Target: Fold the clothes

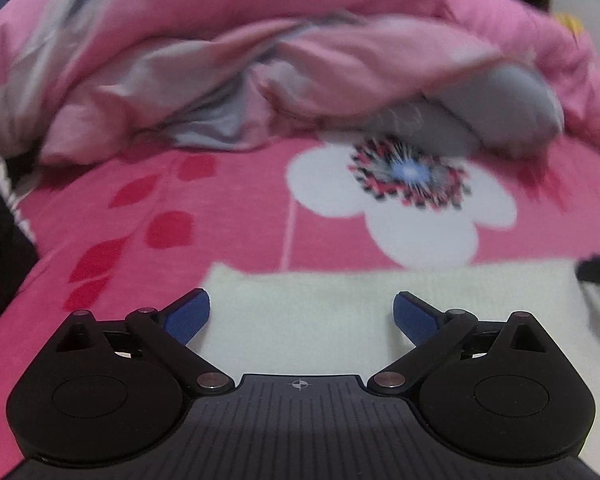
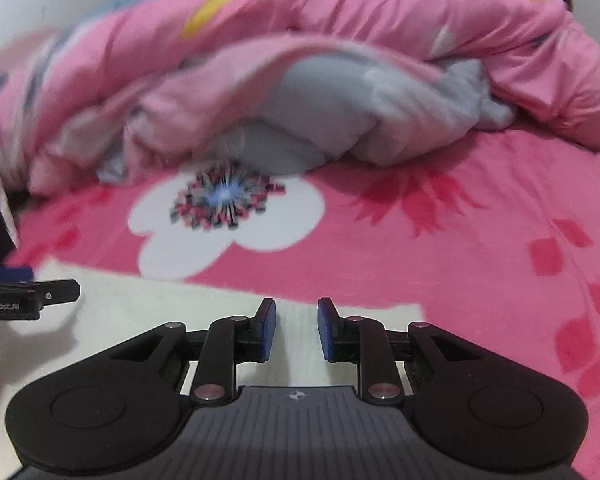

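White cloth point(image 1: 324, 312) lies flat on the floral bed point(image 1: 140, 208), duvet point(image 1: 260, 40) at twelve o'clock. Left gripper point(image 1: 302, 312) fingers spread wide, right gripper point(image 2: 297, 330) fingers narrowly apart, both empty. Any fold wants aligned edges.

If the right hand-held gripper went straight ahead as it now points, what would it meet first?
Probably the white cloth under its open fingers, if it dips; beyond that the pink flowered bedsheet, then the heaped quilt. Depth is unclear.

Left gripper point(image 1: 301, 312) fingers spread wide; right gripper point(image 2: 297, 328) narrower.
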`<state>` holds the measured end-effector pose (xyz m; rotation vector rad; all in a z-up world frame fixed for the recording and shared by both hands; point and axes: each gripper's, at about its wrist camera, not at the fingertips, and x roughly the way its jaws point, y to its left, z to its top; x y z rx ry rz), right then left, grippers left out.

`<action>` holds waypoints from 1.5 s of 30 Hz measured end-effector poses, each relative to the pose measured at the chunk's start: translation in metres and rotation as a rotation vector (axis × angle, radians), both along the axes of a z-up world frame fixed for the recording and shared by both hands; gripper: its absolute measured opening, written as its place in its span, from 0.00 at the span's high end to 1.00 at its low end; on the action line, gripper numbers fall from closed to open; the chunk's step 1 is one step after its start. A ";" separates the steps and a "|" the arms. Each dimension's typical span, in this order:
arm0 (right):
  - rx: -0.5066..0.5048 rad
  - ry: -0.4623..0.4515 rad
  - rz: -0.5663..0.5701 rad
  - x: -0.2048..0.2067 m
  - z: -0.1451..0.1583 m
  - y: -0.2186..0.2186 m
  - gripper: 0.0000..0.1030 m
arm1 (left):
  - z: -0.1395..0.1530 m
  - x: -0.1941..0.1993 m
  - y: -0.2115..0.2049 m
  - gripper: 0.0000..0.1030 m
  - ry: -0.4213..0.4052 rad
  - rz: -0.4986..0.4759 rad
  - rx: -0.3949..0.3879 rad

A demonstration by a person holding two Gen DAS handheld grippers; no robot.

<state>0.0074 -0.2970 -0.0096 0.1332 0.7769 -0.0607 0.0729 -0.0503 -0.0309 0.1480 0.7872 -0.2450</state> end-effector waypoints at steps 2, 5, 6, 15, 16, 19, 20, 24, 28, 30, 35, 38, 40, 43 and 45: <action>-0.005 0.009 -0.012 0.005 -0.004 0.001 0.76 | -0.001 0.003 -0.001 0.01 0.009 0.004 0.000; 0.020 -0.005 -0.035 -0.003 0.010 0.002 0.75 | 0.008 0.000 0.004 0.04 -0.003 0.021 -0.021; 0.037 -0.019 -0.022 -0.006 0.015 0.004 0.75 | 0.012 -0.003 0.006 0.04 -0.019 0.023 -0.027; 0.008 0.008 0.023 0.009 0.010 0.039 0.75 | 0.005 -0.006 -0.015 0.04 -0.006 -0.022 0.027; 0.014 -0.008 0.023 0.003 0.016 0.039 0.75 | 0.013 -0.010 -0.010 0.04 -0.015 -0.020 0.008; 0.031 -0.066 0.040 -0.027 0.036 0.039 0.75 | 0.033 -0.030 0.004 0.03 -0.070 -0.028 -0.021; 0.040 -0.080 0.049 -0.037 0.040 0.040 0.75 | 0.039 -0.040 0.008 0.03 -0.086 -0.037 -0.036; 0.056 -0.049 0.058 -0.051 0.028 0.050 0.75 | 0.034 -0.066 0.007 0.02 -0.097 -0.079 -0.022; 0.006 -0.006 0.025 -0.048 0.009 0.063 0.75 | 0.007 -0.070 -0.007 0.03 -0.057 -0.074 0.042; 0.020 -0.033 0.032 -0.063 0.023 0.067 0.75 | 0.015 -0.083 -0.001 0.04 -0.082 -0.080 0.029; 0.007 -0.095 0.068 -0.116 0.048 0.077 0.74 | 0.042 -0.121 0.017 0.02 -0.156 -0.115 -0.017; 0.000 -0.037 0.062 -0.121 0.027 0.081 0.74 | 0.027 -0.129 0.017 0.02 -0.107 -0.126 0.008; -0.015 -0.047 0.052 -0.121 0.016 0.084 0.74 | 0.015 -0.128 0.015 0.01 -0.067 -0.112 0.025; -0.019 -0.075 0.039 -0.133 0.034 0.091 0.73 | 0.025 -0.138 0.021 0.03 -0.076 -0.087 -0.001; -0.022 -0.101 0.030 -0.146 0.049 0.094 0.73 | 0.038 -0.152 0.027 0.03 -0.122 -0.096 -0.009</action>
